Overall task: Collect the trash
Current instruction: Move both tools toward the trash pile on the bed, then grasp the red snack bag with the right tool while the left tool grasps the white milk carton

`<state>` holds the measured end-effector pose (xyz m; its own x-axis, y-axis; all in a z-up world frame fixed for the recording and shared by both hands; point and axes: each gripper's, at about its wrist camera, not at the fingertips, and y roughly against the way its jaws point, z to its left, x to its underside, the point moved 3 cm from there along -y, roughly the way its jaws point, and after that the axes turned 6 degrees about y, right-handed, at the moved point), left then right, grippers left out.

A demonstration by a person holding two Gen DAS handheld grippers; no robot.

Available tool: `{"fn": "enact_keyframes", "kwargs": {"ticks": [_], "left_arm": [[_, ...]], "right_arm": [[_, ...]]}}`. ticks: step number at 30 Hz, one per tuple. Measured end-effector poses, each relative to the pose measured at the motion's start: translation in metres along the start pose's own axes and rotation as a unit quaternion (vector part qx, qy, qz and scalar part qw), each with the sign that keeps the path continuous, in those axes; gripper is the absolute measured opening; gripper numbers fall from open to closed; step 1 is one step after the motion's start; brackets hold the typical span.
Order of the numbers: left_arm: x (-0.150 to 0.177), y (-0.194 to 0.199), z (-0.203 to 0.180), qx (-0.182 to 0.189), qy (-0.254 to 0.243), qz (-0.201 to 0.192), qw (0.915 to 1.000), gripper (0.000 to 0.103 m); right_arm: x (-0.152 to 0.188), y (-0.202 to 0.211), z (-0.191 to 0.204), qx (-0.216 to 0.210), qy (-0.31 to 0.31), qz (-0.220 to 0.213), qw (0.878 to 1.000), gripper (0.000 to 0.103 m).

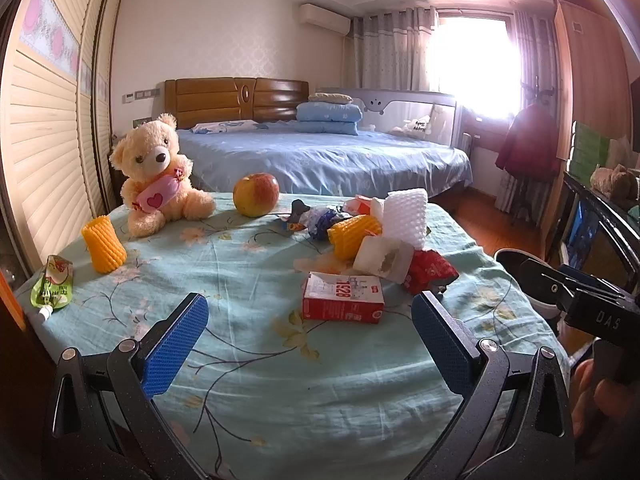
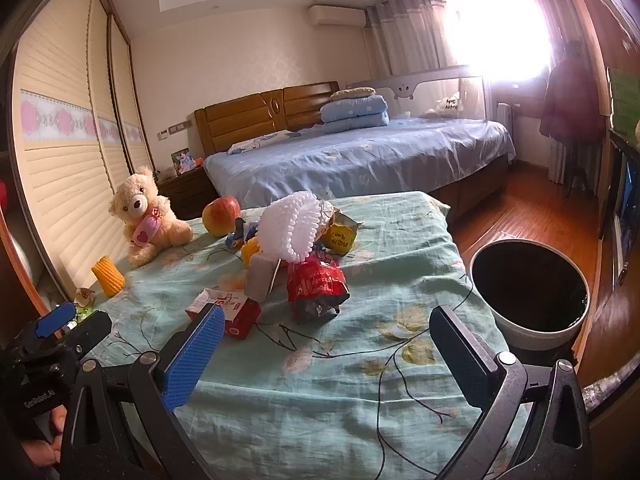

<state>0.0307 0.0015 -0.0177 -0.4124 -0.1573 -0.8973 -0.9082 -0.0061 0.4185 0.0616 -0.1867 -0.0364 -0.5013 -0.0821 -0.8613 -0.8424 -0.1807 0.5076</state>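
Both grippers hover over a counter (image 1: 248,392) draped in a green floral cloth. The left gripper (image 1: 310,344) has its blue fingers (image 1: 176,344) spread wide with nothing between them; the right gripper (image 2: 326,360) is equally wide and empty.

The trash sits in a loose heap toward the far middle of the counter: a red carton (image 1: 343,298) lies nearest the left gripper, and behind it a crumpled red wrapper (image 2: 316,286), a white foam net (image 2: 294,226), a yellow foam net (image 1: 352,238) partly buried under the white one, and some small wrappers too tangled to tell apart. A second yellow foam sleeve (image 1: 103,250) stands apart at the left, near a green pouch (image 1: 52,286) at the counter's edge, which the right view mostly hides behind the other gripper.

A teddy bear (image 1: 158,172) and an apple (image 1: 256,194) sit at the far side. A dark-lined bin (image 2: 528,294) stands just beside the counter's right edge, its base cut off
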Motion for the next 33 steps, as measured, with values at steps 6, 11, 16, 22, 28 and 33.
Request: {"fn": "enact_keyframes", "kwargs": {"ticks": [6,11,16,22,28,33], "left_arm": [[0.004,-0.009,0.005,0.002,0.000,0.017,0.9999,0.103],[0.008,-0.025,0.009,0.009,-0.004,0.036,0.9993,0.103],[0.013,-0.051,0.016,0.031,-0.010,0.072,0.9969,0.103],[0.010,-0.088,0.021,0.064,-0.071,0.112,0.9891,0.103],[0.004,-0.123,0.022,0.115,-0.119,0.151,0.9746,0.103],[0.003,-0.147,0.016,0.145,-0.158,0.174,0.9612,0.103]], "right_arm": [[0.001,-0.004,-0.002,-0.011,-0.006,0.009,1.000,0.103],[0.001,-0.015,-0.004,-0.029,-0.009,0.022,0.999,0.103],[0.001,-0.032,-0.013,-0.043,-0.014,0.044,0.998,0.102],[0.009,-0.059,-0.022,-0.055,-0.022,0.083,0.995,0.102],[0.006,-0.080,-0.025,-0.060,-0.018,0.106,0.992,0.102],[0.002,-0.101,-0.024,-0.068,-0.019,0.120,0.990,0.101]]}}
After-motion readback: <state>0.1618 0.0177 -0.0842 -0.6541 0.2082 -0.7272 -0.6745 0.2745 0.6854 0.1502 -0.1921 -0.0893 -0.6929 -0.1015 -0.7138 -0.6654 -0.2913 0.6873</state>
